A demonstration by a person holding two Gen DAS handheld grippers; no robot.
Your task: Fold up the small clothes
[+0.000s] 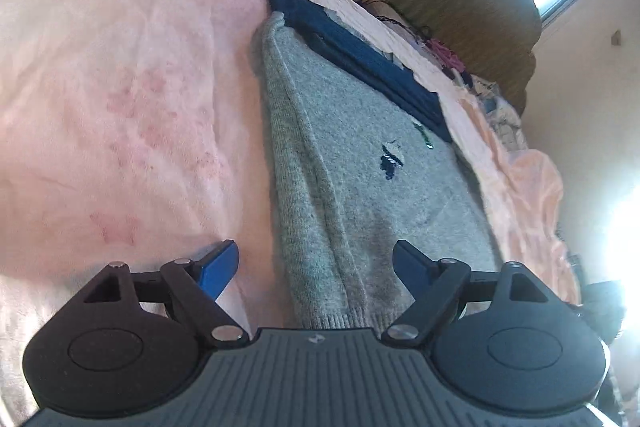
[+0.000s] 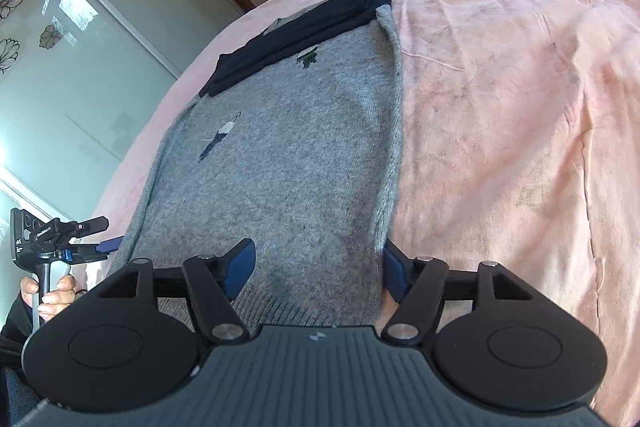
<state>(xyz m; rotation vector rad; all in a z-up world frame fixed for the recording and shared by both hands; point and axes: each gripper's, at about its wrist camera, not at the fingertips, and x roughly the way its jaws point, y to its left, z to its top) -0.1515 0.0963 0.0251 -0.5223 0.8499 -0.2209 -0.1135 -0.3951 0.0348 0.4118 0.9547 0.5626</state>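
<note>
The left gripper (image 1: 316, 263) hovers over the near left edge of the grey sweater (image 1: 360, 163), fingers apart with nothing between the pads; the knit's folded-in side runs just under the gap. The sweater lies flat on the pink bedspread (image 1: 120, 87), sleeves tucked in, its navy band (image 1: 360, 59) at the far end. The right gripper (image 2: 318, 267) stands likewise apart over the near right corner — one finger over the knit, the other just off its edge.

The likely step is taking both hem corners to fold the sweater toward the navy end. Done well, each gripper would pinch every layer at its corner, lift together and lay the hem down square.

Left of the sweater the bedspread nears the bed's edge — less room there; to the right it is broad and bare.
</note>
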